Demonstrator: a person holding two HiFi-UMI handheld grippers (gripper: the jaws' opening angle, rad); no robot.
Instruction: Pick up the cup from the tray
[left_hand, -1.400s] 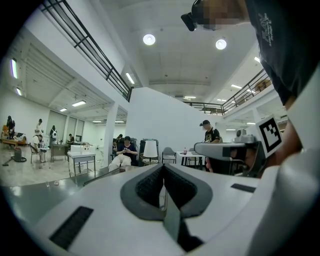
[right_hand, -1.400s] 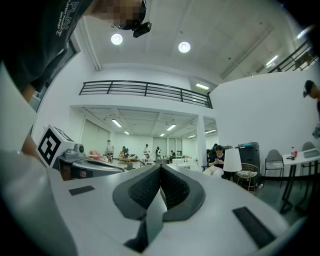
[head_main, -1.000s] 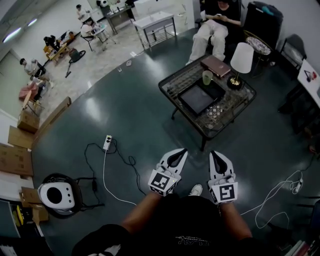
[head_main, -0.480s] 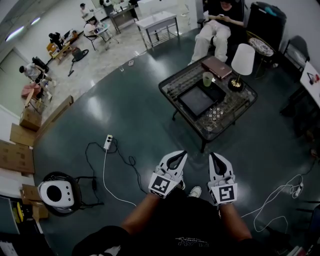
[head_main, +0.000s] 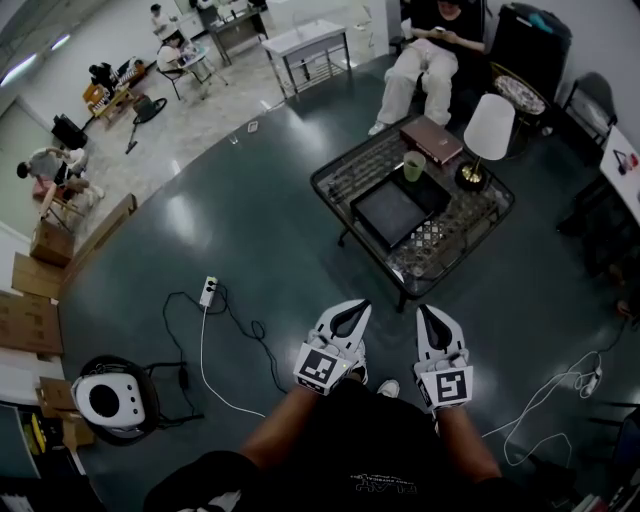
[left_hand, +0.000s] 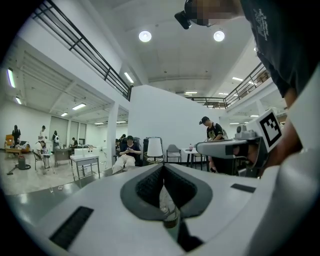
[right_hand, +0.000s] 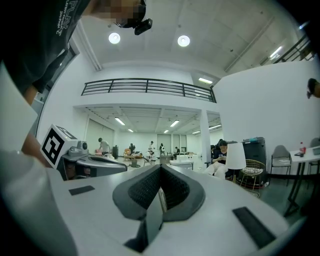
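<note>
Cup (head_main: 414, 165): pale green, upright on the bench (head_main: 345, 170), far ahead of both tongs and slightly to their right; at the far corner of the tray (head_main: 392, 210), on its edge or just beside it, cannot tell which.
Left tongs (head_main: 352, 310): clenched, nothing between the jaws in the left gripper view (left_hand: 163, 175); held low in front of the body, pointing toward the bench.
Right tongs (head_main: 430, 315): clenched too, jaws meeting on nothing in the right gripper view (right_hand: 160, 187); just beside the left pair, well apart from the cup.
Between tongs and bench: a stretch of dark glossy floor (head_main: 270, 220); near edge of the bench closest.
Off to the left: white power strip (head_main: 208, 291) with a looping cable (head_main: 245, 330) on the floor; white round appliance (head_main: 105, 398) further left.
Around the cup: brown book (head_main: 432, 138) just behind it, white-shaded lamp (head_main: 488, 125) to its right, patterned square (head_main: 428, 235) at the tray's near right.
Beyond the bench: seated person (head_main: 425, 60).
Tray: black, flat, shallow rim, lying diagonally on the bench top.
Cup contents: too small to tell.
</note>
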